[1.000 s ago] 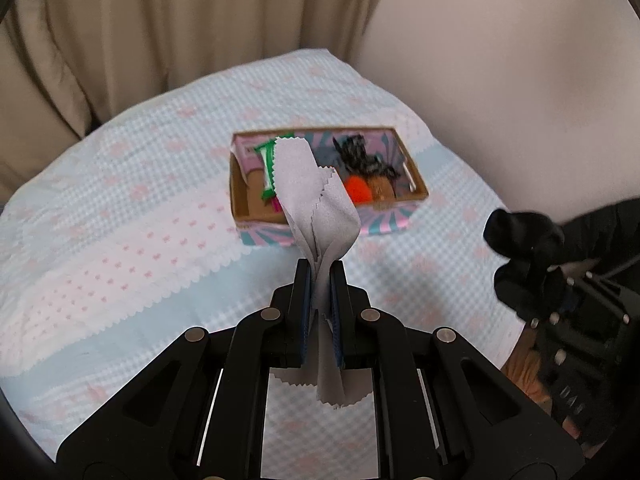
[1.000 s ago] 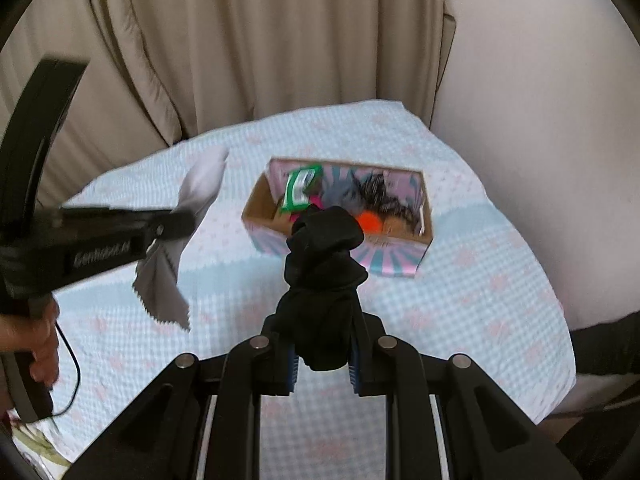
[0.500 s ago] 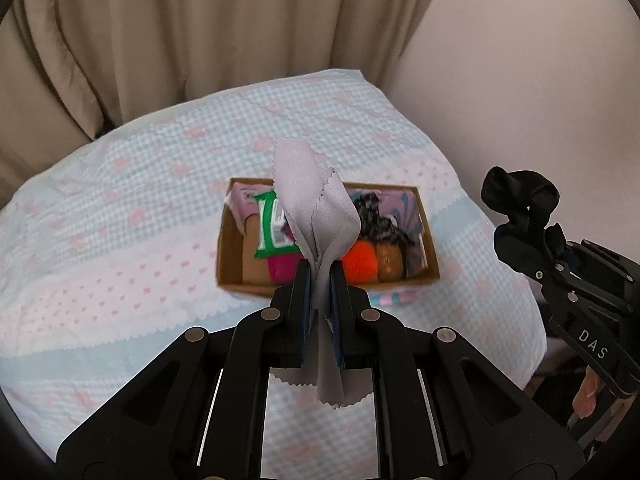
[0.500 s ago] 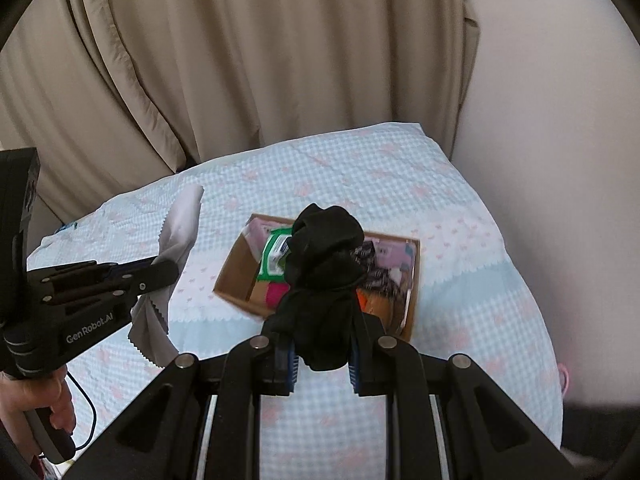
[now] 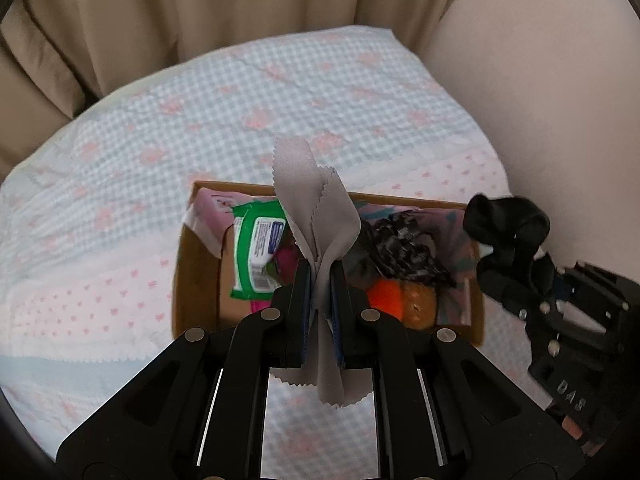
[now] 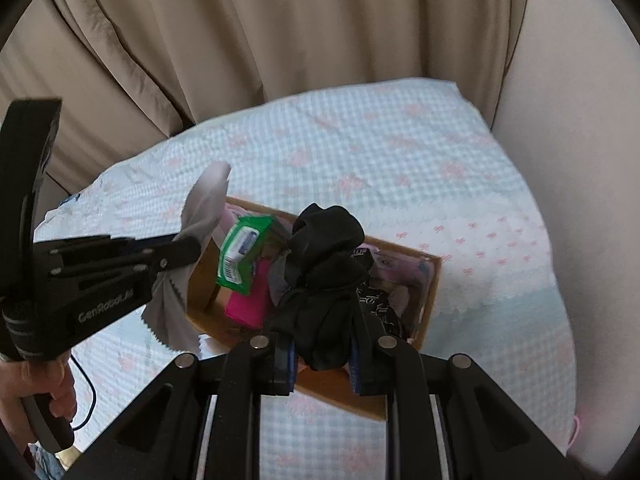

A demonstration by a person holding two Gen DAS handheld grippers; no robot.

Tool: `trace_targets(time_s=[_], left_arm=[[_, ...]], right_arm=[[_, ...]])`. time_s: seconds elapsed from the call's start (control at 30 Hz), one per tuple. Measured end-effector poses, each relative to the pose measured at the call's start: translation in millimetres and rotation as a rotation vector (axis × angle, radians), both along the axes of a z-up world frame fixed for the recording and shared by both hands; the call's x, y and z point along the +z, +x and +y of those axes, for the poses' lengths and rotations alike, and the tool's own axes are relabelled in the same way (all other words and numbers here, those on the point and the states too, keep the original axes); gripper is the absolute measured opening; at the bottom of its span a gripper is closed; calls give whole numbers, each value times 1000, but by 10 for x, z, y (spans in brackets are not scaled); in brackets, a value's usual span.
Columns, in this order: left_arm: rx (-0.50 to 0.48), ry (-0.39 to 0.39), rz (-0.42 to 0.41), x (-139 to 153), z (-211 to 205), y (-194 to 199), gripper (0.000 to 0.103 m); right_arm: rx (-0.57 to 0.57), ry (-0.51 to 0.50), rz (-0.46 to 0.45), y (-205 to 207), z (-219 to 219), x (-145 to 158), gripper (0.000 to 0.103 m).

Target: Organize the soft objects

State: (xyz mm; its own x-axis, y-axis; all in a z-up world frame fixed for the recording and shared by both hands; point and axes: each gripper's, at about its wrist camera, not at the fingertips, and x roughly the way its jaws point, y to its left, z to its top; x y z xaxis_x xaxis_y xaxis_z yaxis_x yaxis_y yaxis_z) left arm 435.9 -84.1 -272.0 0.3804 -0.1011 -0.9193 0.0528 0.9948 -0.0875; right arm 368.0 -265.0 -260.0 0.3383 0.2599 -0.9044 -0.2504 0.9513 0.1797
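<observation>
Both grippers had moved closer above the cardboard box | left gripper clamped grey cloth | right gripper clamped black cloth

Two handheld grippers angled steeply down above cardboard box: left gripper clamped on grey cloth, right gripper clamped on black fabric.

Bedroom at home: quilted bed, beige curtains.

The box was crowded: green pack, pink item, orange ball, black tangle. The bed toward its far edge lay open.
</observation>
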Motion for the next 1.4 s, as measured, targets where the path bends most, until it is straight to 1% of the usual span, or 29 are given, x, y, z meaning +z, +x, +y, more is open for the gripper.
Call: trace_targets(time_s=[0.17, 0.27, 0.33, 0.4, 0.47, 0.53, 0.57, 0.6, 0.63, 0.67, 0.7, 0.73, 0.77, 0.83, 0.97, 1.1, 1.27, 1.4], left_arm=[[-15, 20, 56, -406, -78, 208, 8], [-2, 59, 77, -611, -91, 211, 8], [11, 56, 95, -742, -66, 197, 8], [4, 58, 102, -810, -73, 193, 8], [-3, 90, 93, -828, -91, 216, 8], [4, 80, 93, -825, -75, 250, 8], [15, 67, 96, -818, -61, 266, 13], [25, 62, 95, -805, -44, 280, 31], [32, 59, 86, -782, -33, 289, 49], [33, 58, 70, -753, -27, 296, 97], [34, 63, 42, -714, -28, 296, 103], [32, 64, 35, -705, -25, 315, 103], [29, 59, 38, -707, -31, 330, 103], [26, 53, 63, -743, -44, 355, 103], [23, 56, 73, -761, -62, 318, 103], [25, 69, 80, -679, -55, 241, 103], [41, 61, 52, -391, 10, 77, 103], [47, 36, 25, -96, 63, -67, 103]], right_arm=[[33, 6, 39, 77, -1, -371, 18], [33, 10, 65, 63, -5, -577, 18], [15, 17, 88, 35, -14, -729, 18], [10, 29, 108, 23, -11, -841, 18], [12, 24, 117, 15, -8, -926, 18], [14, 17, 115, 35, 3, -967, 19], [13, 10, 111, 38, 9, -972, 24], [13, 6, 104, 38, 14, -970, 29], [15, 5, 100, 37, 21, -981, 45], [21, 0, 97, 26, 29, -987, 70], [29, 2, 95, 7, 33, -991, 82], [36, 7, 95, -5, 30, -995, 100], [45, 13, 93, -30, 33, -993, 102], [55, -3, 88, -63, 47, -1004, 102], [45, 5, 88, -99, 39, -995, 102], [28, 3, 75, -117, 29, -932, 102], [25, -9, 46, -160, 66, -757, 102], [19, -16, 27, -233, 114, -502, 102]])
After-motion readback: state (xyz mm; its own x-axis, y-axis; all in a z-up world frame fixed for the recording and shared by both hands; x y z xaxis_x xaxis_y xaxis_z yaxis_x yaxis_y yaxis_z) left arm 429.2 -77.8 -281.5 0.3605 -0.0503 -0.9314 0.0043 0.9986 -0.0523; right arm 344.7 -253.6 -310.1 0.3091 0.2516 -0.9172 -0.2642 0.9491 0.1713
